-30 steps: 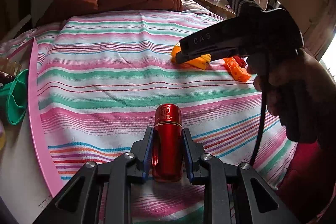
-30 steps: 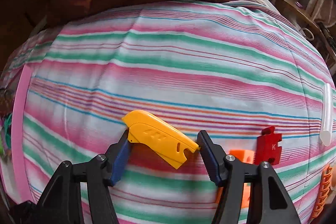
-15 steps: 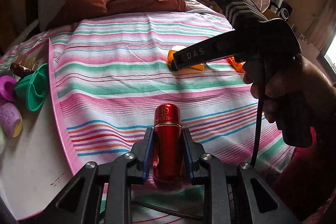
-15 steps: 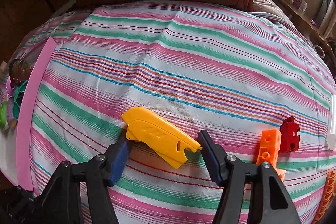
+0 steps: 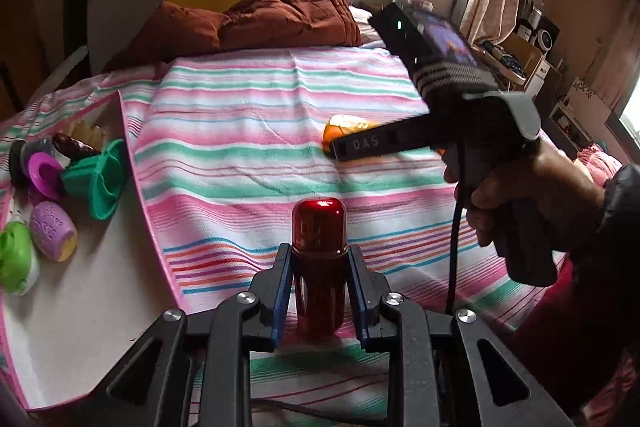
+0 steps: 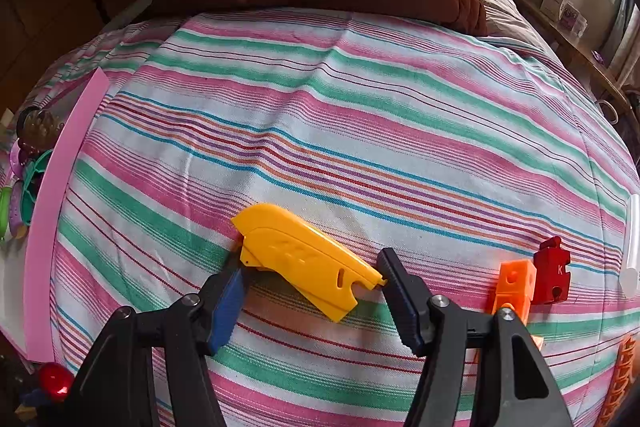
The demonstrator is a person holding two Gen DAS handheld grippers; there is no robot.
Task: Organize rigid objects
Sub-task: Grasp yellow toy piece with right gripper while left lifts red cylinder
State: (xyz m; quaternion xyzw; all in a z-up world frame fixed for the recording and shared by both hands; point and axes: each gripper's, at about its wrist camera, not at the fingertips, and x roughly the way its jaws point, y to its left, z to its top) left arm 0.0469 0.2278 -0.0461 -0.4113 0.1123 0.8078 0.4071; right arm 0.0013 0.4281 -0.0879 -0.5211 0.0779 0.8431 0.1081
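My left gripper (image 5: 319, 251) is shut on a shiny red metal cylinder (image 5: 318, 227), which stands upright between the blue pads above the striped bedspread (image 5: 248, 131). In the right wrist view the right gripper (image 6: 310, 265) grips a yellow plastic piece (image 6: 304, 259) by its two ends, slanted across the jaws just above the bedspread. The left wrist view shows a hand holding that right gripper, with one of its black fingers (image 5: 372, 145) in front of the yellow piece (image 5: 348, 125). The red cylinder (image 6: 54, 381) also shows at the bottom left of the right wrist view.
A white tray with a pink rim (image 5: 138, 183) lies at the bed's left and holds a green cup (image 5: 100, 183), a purple egg (image 5: 52, 231) and other toys. An orange block (image 6: 514, 283), a red puzzle block (image 6: 554, 271) and a white tube (image 6: 630, 247) lie right. A brown quilt (image 5: 280, 15) is behind.
The left gripper has risen and swung left with the red cylinder, bringing the tray of toys into view. The right gripper shifted over the bedspread with the yellow piece, then held still.
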